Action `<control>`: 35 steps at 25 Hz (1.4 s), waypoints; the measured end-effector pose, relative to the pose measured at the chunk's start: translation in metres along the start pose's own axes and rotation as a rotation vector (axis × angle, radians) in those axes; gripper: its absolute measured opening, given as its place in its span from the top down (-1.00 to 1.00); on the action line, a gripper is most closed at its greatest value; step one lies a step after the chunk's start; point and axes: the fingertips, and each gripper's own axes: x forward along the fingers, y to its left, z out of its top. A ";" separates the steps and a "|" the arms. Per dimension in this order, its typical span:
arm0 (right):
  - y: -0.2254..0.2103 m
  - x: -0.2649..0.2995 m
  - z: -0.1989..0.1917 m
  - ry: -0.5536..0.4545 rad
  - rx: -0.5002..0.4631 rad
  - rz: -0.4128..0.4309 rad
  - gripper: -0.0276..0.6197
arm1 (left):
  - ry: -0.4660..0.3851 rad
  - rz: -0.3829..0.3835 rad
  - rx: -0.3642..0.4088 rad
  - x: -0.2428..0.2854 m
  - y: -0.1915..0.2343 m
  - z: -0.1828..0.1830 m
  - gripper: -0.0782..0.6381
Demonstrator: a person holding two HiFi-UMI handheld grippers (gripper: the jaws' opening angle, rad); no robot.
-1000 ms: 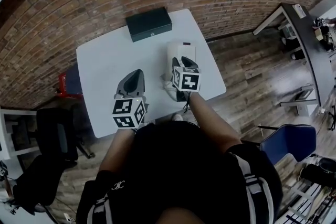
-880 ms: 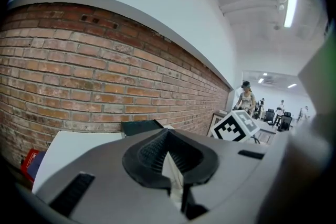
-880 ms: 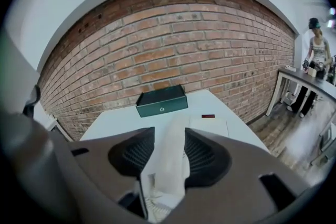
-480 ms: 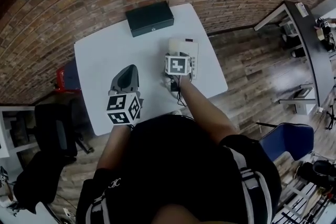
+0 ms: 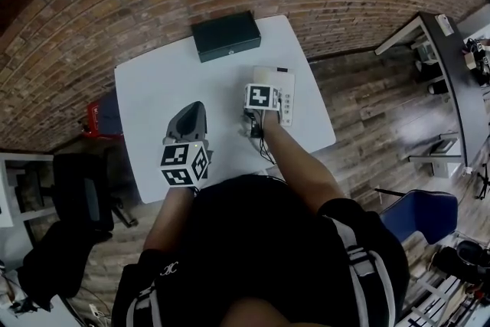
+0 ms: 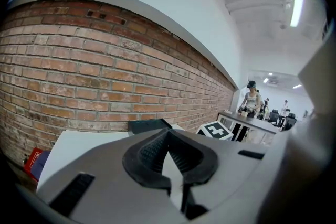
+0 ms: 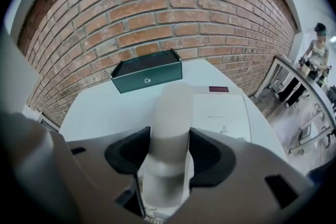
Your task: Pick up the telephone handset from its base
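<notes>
A white telephone base (image 5: 279, 88) lies at the right side of the white table (image 5: 153, 96). Its white handset (image 7: 172, 113) rests along the base's (image 7: 223, 107) left side. My right gripper (image 7: 169, 152) points steeply down over it, and its jaws are opening, with the handset between the pads and filling most of the gap. In the head view the right gripper's (image 5: 259, 92) marker cube covers most of the handset. My left gripper (image 5: 192, 111) hovers over the table's middle, left of the phone, shut and empty (image 6: 169, 136).
A dark green metal box (image 5: 226, 35) stands at the table's far edge against the brick wall, also seen past the handset (image 7: 147, 76). The phone's cord (image 5: 264, 149) runs off the near table edge. A red item (image 5: 98, 119) sits on the floor to the left.
My right gripper came down and tipped forward, so its cube now sits over the handset. My left gripper drifted slightly and stays shut.
</notes>
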 end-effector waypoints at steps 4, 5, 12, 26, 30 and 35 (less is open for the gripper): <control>-0.002 0.003 -0.002 0.040 0.033 0.005 0.25 | -0.002 -0.001 -0.004 0.000 0.001 0.000 0.79; -0.002 0.003 -0.002 0.046 0.037 0.002 0.25 | -0.002 -0.002 -0.004 0.000 0.000 0.000 0.79; 0.000 -0.004 -0.001 0.014 0.050 0.016 0.28 | -0.003 -0.015 0.003 -0.001 -0.003 0.000 0.79; -0.003 -0.085 0.032 -0.225 0.033 0.076 0.28 | -0.005 -0.067 0.017 0.004 -0.020 0.001 0.79; -0.008 -0.115 0.044 -0.310 0.047 0.095 0.28 | -0.016 -0.093 0.024 0.008 -0.028 0.005 0.79; -0.014 -0.158 0.058 -0.460 0.055 0.128 0.28 | -0.024 -0.118 0.028 0.012 -0.036 0.009 0.79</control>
